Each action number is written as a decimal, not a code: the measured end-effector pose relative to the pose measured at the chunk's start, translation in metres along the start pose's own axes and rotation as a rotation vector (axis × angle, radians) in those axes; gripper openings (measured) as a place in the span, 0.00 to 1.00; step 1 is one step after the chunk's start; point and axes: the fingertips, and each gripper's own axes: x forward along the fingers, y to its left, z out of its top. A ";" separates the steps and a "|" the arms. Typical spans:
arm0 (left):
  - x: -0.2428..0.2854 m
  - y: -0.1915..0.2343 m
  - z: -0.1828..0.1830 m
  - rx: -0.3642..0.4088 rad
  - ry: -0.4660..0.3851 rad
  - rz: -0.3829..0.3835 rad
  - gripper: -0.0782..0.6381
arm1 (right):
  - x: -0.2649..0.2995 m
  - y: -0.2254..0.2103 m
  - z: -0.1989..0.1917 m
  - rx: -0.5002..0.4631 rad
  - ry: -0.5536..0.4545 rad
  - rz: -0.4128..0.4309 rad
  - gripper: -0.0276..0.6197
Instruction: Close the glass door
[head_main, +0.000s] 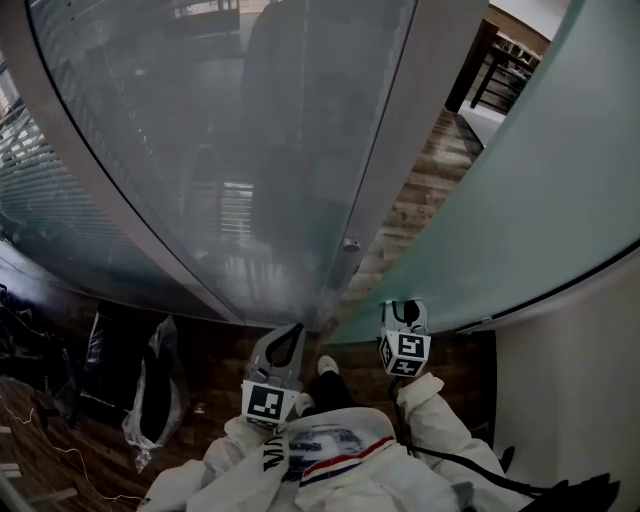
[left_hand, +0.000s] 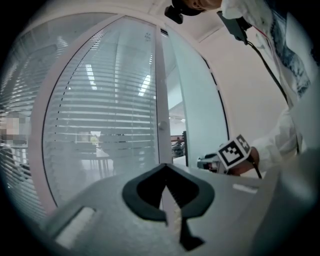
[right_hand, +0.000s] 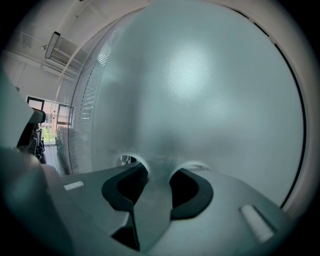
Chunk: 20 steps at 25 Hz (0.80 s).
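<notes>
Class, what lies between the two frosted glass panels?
An open gap between left panel and right panel, showing wooden floor; head view.

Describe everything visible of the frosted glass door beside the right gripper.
The frosted glass door is a pale green, translucent pane; no frame or handle shows. It stands ajar: a gap showing wood floor separates it from the metal post. The right gripper, jaws apart, points at it from close by; contact can't be confirmed.
</notes>
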 end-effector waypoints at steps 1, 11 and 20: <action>0.004 0.002 -0.004 0.004 -0.003 0.002 0.10 | 0.003 0.000 0.001 0.000 -0.004 -0.001 0.23; 0.040 0.008 -0.010 0.011 0.029 -0.022 0.10 | 0.039 -0.007 0.013 0.003 -0.011 -0.016 0.24; 0.052 0.010 -0.006 -0.009 0.053 -0.016 0.10 | 0.059 -0.013 0.019 0.006 -0.006 -0.031 0.24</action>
